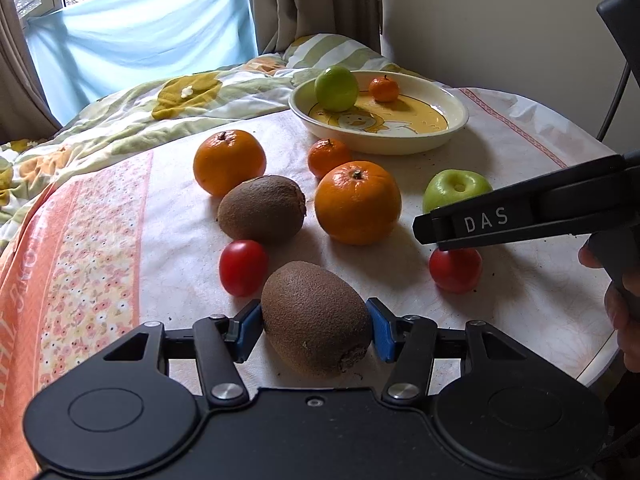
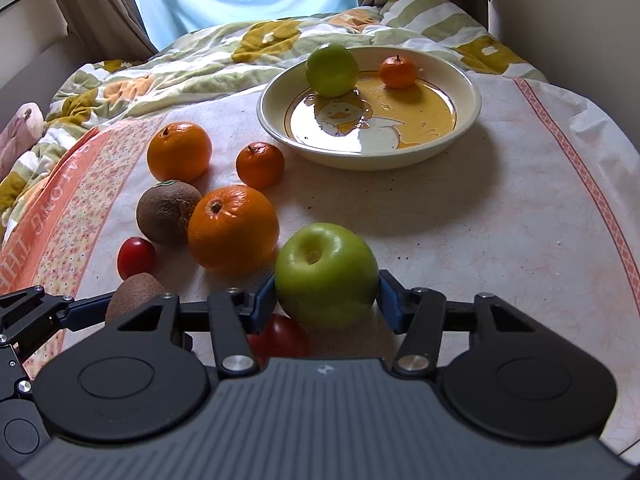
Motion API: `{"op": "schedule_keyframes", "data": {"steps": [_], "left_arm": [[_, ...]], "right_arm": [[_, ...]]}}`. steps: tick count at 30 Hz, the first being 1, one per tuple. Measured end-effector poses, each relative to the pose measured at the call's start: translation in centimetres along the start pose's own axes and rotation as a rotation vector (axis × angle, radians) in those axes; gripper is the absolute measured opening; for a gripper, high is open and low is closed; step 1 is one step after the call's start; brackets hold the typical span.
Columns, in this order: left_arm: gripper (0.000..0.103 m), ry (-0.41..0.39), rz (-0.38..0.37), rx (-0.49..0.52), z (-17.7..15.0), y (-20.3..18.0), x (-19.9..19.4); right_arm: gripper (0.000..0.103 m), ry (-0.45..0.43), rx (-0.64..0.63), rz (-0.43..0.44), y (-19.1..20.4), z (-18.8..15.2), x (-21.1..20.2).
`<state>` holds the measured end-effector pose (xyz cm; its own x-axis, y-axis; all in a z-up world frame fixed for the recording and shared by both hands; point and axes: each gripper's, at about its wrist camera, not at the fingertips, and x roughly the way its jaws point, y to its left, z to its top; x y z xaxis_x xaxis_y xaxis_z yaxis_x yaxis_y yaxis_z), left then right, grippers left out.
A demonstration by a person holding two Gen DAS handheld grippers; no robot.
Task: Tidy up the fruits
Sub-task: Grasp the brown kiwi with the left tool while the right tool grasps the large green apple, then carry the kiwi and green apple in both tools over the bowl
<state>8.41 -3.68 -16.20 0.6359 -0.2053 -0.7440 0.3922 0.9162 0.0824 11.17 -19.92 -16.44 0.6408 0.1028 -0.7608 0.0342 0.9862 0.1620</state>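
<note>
Left gripper (image 1: 314,328) clamps my near kiwi (image 1: 316,318); right gripper (image 2: 326,294) clamps a green apple (image 2: 326,272). Duck-print bowl (image 2: 464,120) at twelve o'clock: one apple, one mandarin. Seven other fruits remain loose on the cloth.

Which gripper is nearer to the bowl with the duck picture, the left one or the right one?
Right. The right gripper holds a green apple just before the bowl; the left gripper grips a kiwi farther back.

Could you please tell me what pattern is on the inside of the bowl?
A cartoon duck on yellow inside the cream bowl; the right wrist view shows it best.
</note>
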Motion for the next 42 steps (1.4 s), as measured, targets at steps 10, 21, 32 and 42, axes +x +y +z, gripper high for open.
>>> {"op": "schedule_keyframes", "data": {"steps": [10, 21, 32, 42], "left_arm": [[0.06, -0.026, 0.001, -0.015, 0.4, 0.3, -1.3], [0.06, -0.078, -0.004, -0.027, 2.5, 0.4, -5.4], [0.06, -0.153, -0.004, -0.057, 6.6, 0.2, -9.2], [0.06, -0.202, 0.009, -0.111, 11.9, -1.4, -8.8]], "right_arm": [[0.068, -0.011, 0.013, -0.014, -0.1, -0.2, -0.9], [0.068, -0.047, 0.029, -0.037, -0.3, 1.2, -5.3], [0.068, -0.081, 0.067, -0.049, -2.3, 4.0, -10.9], [0.068, -0.113, 0.024, -0.014, -5.7, 8.3, -12.3]]}}
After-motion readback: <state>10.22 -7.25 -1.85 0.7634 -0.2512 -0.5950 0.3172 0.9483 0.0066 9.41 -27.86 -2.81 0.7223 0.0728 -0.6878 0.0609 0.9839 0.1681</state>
